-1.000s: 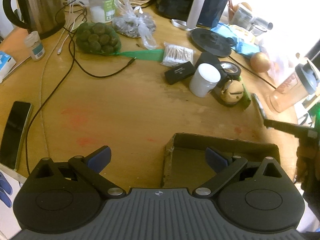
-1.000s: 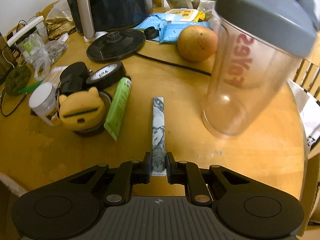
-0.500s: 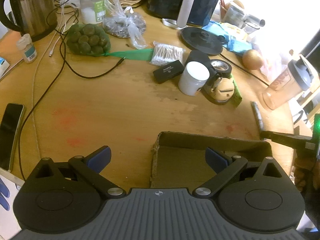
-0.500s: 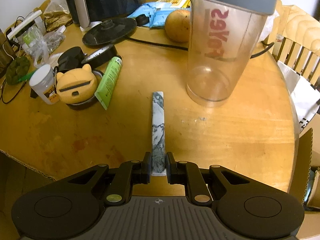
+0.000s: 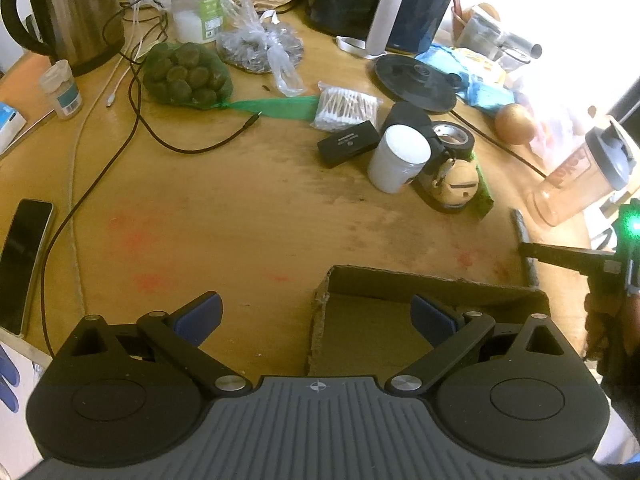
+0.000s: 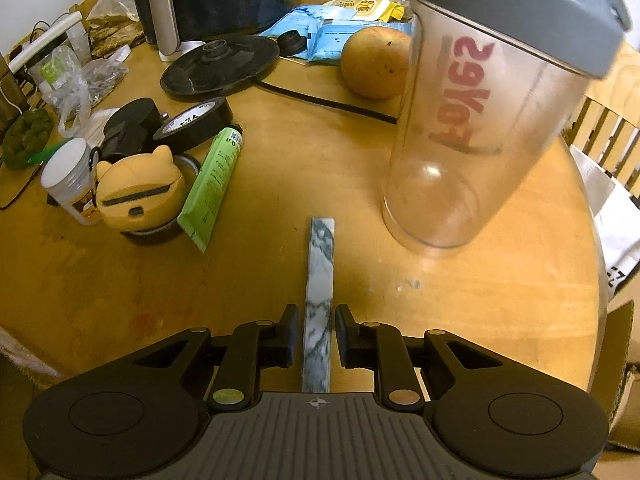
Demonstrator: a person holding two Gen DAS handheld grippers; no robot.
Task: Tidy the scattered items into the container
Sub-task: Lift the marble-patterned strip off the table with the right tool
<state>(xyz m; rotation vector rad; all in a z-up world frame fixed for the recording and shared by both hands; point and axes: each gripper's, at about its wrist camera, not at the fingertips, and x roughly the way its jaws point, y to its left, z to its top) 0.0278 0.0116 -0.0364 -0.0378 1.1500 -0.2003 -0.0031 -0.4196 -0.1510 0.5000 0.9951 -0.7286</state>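
A thin marbled grey-white strip (image 6: 319, 280) lies lengthwise on the wooden table (image 6: 280, 168), its near end between the fingers of my right gripper (image 6: 318, 332). The jaws are opening, and a small gap shows on each side of the strip. In the left wrist view the same strip (image 5: 521, 229) sits just beyond the far right corner of the cardboard box (image 5: 400, 285), with my right gripper (image 5: 530, 251) reaching over it. My left gripper (image 5: 316, 316) hangs wide open and empty over the box's left wall.
A clear shaker bottle (image 6: 472, 120) stands close on the right of the strip. To the left are a green tube (image 6: 214, 184), a yellow cat-shaped case (image 6: 138, 188), black tape (image 6: 196, 120) and a white jar (image 6: 66, 176). A kettle (image 5: 76, 12), cables and a phone (image 5: 24, 264) lie further left.
My right gripper's jaws have parted off the marbled strip, and the strip now reaches further back between the fingers. The left gripper has stayed open in the same place.
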